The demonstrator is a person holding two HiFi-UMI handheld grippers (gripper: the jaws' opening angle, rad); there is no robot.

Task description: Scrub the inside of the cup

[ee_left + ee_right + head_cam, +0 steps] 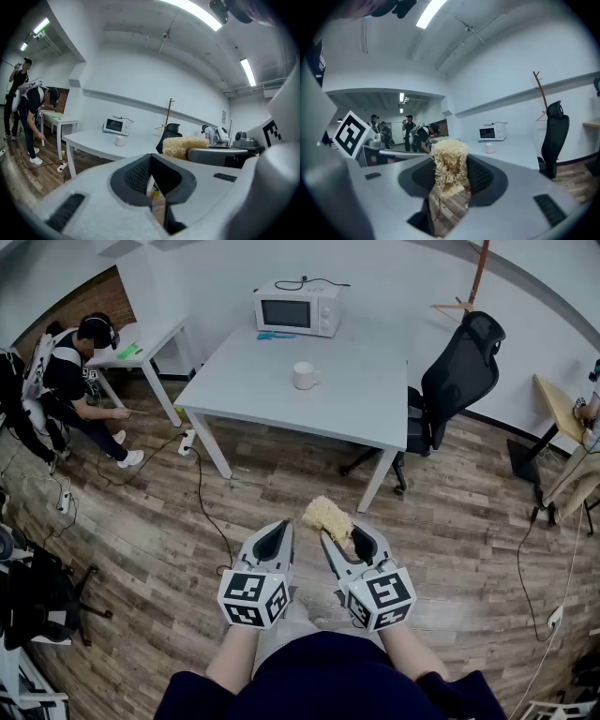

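Rough, stringy fibre scrubber (327, 515). Smooth white cup (305, 375), ceramic-looking. Matt, smooth white table (356, 381) top. Wood-grain plank floor (450, 521). Matt grey plastic left claw (279, 529) and right claw (339, 535), ribbed black pads (479, 176).

A white table (281, 381) stood on the wooden floor (141, 549). A white microwave (297, 308) sat at its far edge, with a flat blue thing (277, 335) just beside it. A black office chair (459, 376) was at the table's right side. A cable (202, 493) ran across the floor from a power strip (187, 442) near a table leg. At the left, a person (70, 381) leaned forward by a smaller table (155, 334).
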